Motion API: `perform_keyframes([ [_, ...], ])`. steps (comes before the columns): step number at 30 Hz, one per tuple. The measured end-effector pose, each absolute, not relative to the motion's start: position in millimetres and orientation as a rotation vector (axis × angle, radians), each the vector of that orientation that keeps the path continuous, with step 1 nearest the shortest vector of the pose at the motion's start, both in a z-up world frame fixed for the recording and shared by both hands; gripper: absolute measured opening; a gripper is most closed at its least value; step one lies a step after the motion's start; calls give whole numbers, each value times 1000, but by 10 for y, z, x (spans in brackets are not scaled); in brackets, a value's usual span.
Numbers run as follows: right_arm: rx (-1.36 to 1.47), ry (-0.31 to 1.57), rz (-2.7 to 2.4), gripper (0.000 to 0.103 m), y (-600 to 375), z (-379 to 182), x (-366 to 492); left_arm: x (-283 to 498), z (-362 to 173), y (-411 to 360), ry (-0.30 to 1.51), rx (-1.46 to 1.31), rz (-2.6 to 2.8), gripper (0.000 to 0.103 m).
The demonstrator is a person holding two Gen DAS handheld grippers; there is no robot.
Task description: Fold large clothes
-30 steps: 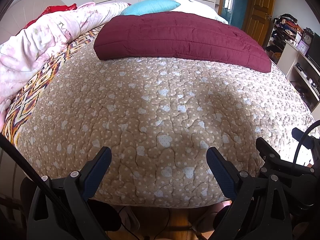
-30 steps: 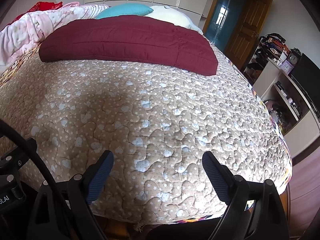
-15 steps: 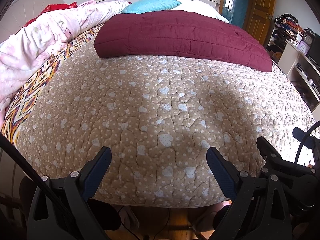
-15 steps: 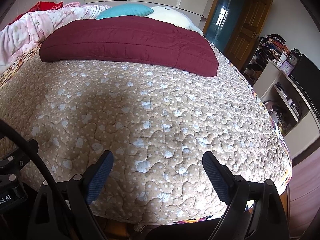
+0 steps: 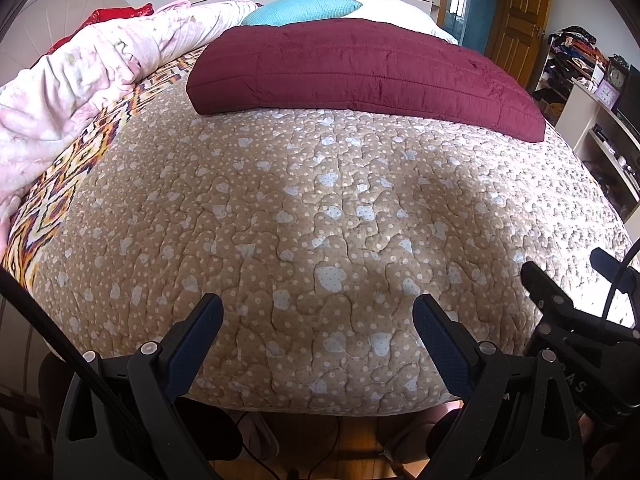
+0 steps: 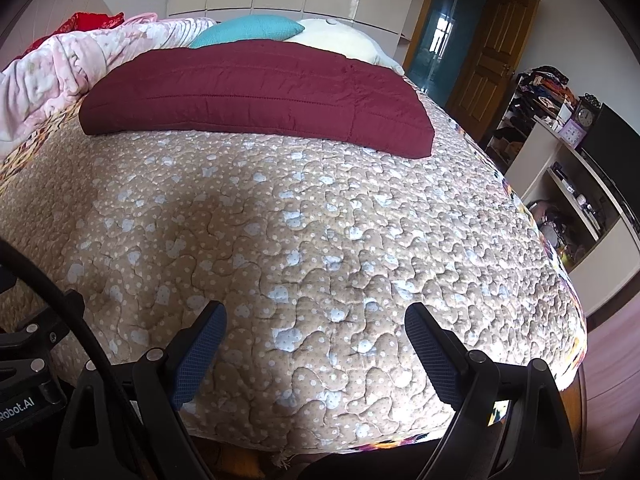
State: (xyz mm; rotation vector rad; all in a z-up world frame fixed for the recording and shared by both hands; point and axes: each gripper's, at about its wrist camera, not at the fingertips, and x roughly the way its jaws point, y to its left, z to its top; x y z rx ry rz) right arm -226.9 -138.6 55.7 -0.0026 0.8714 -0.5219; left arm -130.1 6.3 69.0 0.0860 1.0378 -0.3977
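Both sets of jaws stood spread wide with nothing between them.

From the left wrist view I saw the left gripper point(image 5: 318, 316) hanging over the near edge of the tan quilted bedspread point(image 5: 320, 208), its blue pads point(image 5: 194, 338) apart above the fabric. The maroon quilted garment point(image 5: 360, 72) lay folded flat across the far half of the bed, well apart from the fingers. A pink blanket point(image 5: 80, 80) was bunched along the left side, and a teal pillow point(image 5: 304, 8) sat behind the garment. The right gripper's body showed at the lower right edge.

From the right wrist view the right gripper point(image 6: 316, 318) was likewise released over the bedspread's point(image 6: 320, 220) near edge. The maroon quilted garment point(image 6: 256, 88) lay across the far side, untouched. A white shelf unit point(image 6: 560, 168) with a clock point(image 6: 585, 116) stood right of the bed.
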Motion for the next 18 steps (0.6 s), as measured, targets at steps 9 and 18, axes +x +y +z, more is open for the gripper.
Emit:
perform_keyframes([
  [9,47,821,-531,94,-1440,636,-2308,-1309,697,82,1033,85,-393,95],
  [18,28,837,-509,94,-1396,574,-2296,-1310,699,88,1029,85,-388,95],
])
